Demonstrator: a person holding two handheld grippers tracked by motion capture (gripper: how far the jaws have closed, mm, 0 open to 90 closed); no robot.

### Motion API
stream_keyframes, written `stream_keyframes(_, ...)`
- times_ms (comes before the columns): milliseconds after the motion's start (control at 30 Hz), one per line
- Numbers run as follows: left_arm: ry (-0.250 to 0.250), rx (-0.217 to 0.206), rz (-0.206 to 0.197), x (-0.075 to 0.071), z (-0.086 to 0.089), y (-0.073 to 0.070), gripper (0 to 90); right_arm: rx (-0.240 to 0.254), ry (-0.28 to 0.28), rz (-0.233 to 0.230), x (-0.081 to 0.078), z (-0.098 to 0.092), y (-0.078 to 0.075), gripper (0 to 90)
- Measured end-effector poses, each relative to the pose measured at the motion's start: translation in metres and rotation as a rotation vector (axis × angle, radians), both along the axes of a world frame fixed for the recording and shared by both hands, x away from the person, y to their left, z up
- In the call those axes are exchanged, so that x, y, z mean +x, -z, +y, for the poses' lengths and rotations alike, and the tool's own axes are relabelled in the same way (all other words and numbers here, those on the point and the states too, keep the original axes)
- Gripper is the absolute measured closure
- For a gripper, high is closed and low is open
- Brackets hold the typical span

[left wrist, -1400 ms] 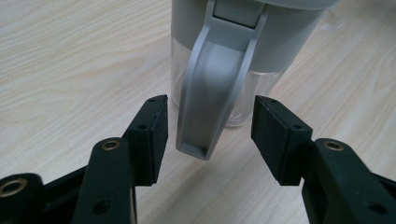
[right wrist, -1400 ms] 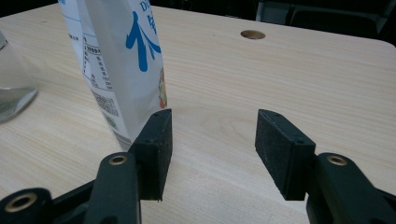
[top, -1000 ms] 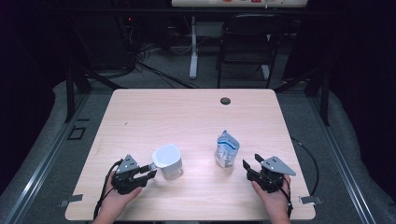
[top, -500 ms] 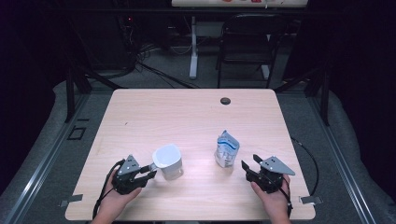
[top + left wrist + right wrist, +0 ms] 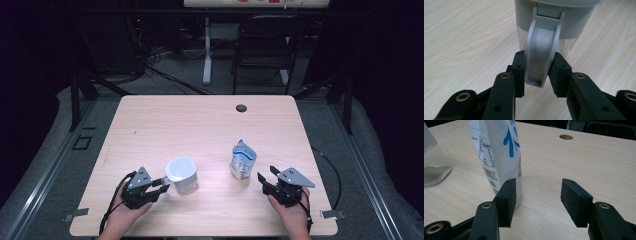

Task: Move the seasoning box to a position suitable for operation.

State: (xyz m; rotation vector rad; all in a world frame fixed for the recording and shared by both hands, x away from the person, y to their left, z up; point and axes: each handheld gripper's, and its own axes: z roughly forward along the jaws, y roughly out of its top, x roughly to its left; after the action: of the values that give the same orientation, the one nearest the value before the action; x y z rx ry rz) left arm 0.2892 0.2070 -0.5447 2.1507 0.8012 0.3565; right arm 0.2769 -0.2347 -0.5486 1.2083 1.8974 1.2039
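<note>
Dark room all round, cables and a black chair behind the pale wood worktop, which has a small round grommet hole near its far edge. Using the pitcher as the landmark: it stands near the front edge, white rim on top, clear body below. The left gripper sits just to its left, and its jaws have just been closing in on the pitcher's handle; the pads look like they're touching it on both sides, so I'd call that a grip. To the pitcher's right stands a white and blue pouch, upright, and the right gripper waits just beyond it with jaws apart, the pouch beside one pad rather than between them. I'd squeeze the handle low and square before lifting, since there seems to be water inside and a tilt would slop it.
</note>
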Motion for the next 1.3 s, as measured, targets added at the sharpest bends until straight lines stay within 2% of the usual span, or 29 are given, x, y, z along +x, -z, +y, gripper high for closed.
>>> stream_keyframes(133,0.022,0.002,0.002,-0.002,-0.004,0.000,68.9,0.002,-0.002,0.004,0.000,0.000,0.000,46.3)
stream_keyframes(300,0.092,0.009,0.001,-0.004,-0.010,-0.001,68.9,0.001,-0.003,0.008,0.000,0.000,0.001,46.3)
stream_keyframes(333,0.092,0.009,0.001,-0.004,-0.010,-0.001,68.9,0.001,-0.003,0.008,0.000,0.000,0.001,46.3)
stream_keyframes(400,0.139,0.009,0.007,-0.006,-0.013,-0.001,68.9,0.004,-0.005,0.008,0.000,0.000,0.001,46.3)
stream_keyframes(500,0.168,0.008,0.009,-0.007,-0.015,-0.001,68.9,0.002,-0.005,0.008,0.000,0.000,0.001,46.3)
stream_keyframes(567,0.211,0.014,0.014,-0.008,-0.016,-0.002,68.9,0.003,-0.005,0.008,0.000,0.001,0.001,46.2)
stream_keyframes(767,0.269,0.027,0.013,-0.010,-0.014,-0.004,68.8,0.004,-0.004,0.010,0.001,0.000,0.002,46.3)
stream_keyframes(967,0.248,0.043,0.009,-0.009,-0.010,-0.004,68.6,0.006,-0.004,0.009,0.000,0.000,0.002,46.3)
stream_keyframes(1067,0.217,0.045,0.003,-0.008,-0.007,-0.005,68.6,0.006,-0.004,0.010,0.001,0.000,0.002,46.2)
stream_keyframes(1200,0.142,0.036,0.009,-0.005,-0.002,-0.005,65.6,0.007,-0.002,0.012,0.001,0.000,0.002,46.2)
stream_keyframes(1300,0.141,0.028,0.011,-0.005,0.001,-0.007,64.1,0.007,-0.002,0.011,0.001,0.000,0.002,46.2)
